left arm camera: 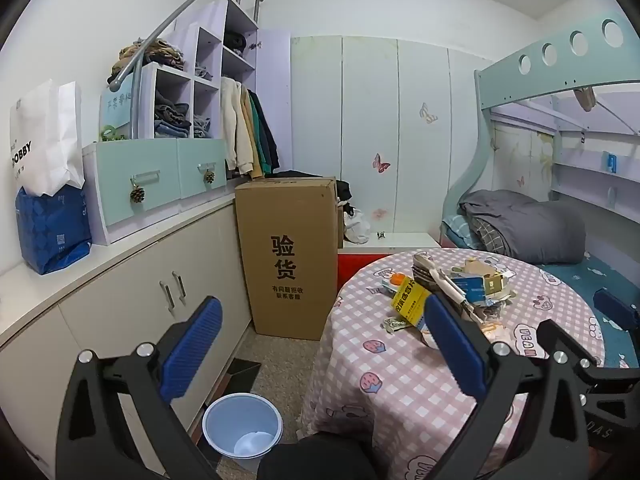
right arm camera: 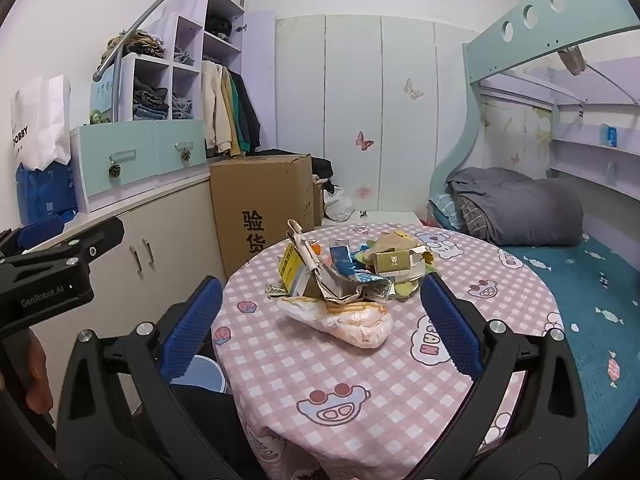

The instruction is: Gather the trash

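Observation:
A pile of trash (right arm camera: 352,272) lies on a round table with a pink checked cloth (right arm camera: 360,380): a yellow box (right arm camera: 289,266), crumpled paper, small cartons and a pale plastic bag (right arm camera: 344,320). The pile also shows in the left wrist view (left arm camera: 452,292). A light blue bin (left arm camera: 242,424) stands on the floor left of the table, with a white scrap inside. My left gripper (left arm camera: 320,344) is open and empty, above the gap between bin and table. My right gripper (right arm camera: 320,316) is open and empty, in front of the pile.
A tall cardboard box (left arm camera: 288,256) stands behind the bin beside low white cabinets (left arm camera: 132,300). A bunk bed (right arm camera: 560,220) with a grey quilt is on the right. The left gripper's body (right arm camera: 52,264) shows at the left of the right wrist view.

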Available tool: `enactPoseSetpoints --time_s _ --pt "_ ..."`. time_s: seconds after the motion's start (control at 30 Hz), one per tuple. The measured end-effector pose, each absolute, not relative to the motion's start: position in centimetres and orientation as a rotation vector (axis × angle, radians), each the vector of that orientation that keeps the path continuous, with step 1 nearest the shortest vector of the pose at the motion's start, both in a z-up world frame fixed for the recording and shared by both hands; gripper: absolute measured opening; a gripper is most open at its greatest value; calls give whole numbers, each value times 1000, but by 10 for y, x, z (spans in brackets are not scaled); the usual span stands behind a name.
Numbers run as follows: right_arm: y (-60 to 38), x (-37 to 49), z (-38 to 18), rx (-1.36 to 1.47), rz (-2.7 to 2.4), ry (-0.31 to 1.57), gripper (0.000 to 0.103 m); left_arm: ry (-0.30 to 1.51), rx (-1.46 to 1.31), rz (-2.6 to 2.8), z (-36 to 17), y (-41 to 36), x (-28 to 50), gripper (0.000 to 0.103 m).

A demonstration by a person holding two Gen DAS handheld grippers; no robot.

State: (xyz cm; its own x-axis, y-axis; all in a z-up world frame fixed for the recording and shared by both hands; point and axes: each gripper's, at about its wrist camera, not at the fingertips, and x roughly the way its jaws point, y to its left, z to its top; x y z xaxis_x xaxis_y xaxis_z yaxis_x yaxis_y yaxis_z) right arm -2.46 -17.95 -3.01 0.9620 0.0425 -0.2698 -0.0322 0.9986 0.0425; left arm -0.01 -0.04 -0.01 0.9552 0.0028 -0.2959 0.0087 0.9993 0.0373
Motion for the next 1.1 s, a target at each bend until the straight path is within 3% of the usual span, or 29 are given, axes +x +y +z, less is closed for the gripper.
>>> enactPoseSetpoints --time_s 1.1 --pt "-171 -17 -40 29 63 301 97 309 22 -3 -7 1 5 99"
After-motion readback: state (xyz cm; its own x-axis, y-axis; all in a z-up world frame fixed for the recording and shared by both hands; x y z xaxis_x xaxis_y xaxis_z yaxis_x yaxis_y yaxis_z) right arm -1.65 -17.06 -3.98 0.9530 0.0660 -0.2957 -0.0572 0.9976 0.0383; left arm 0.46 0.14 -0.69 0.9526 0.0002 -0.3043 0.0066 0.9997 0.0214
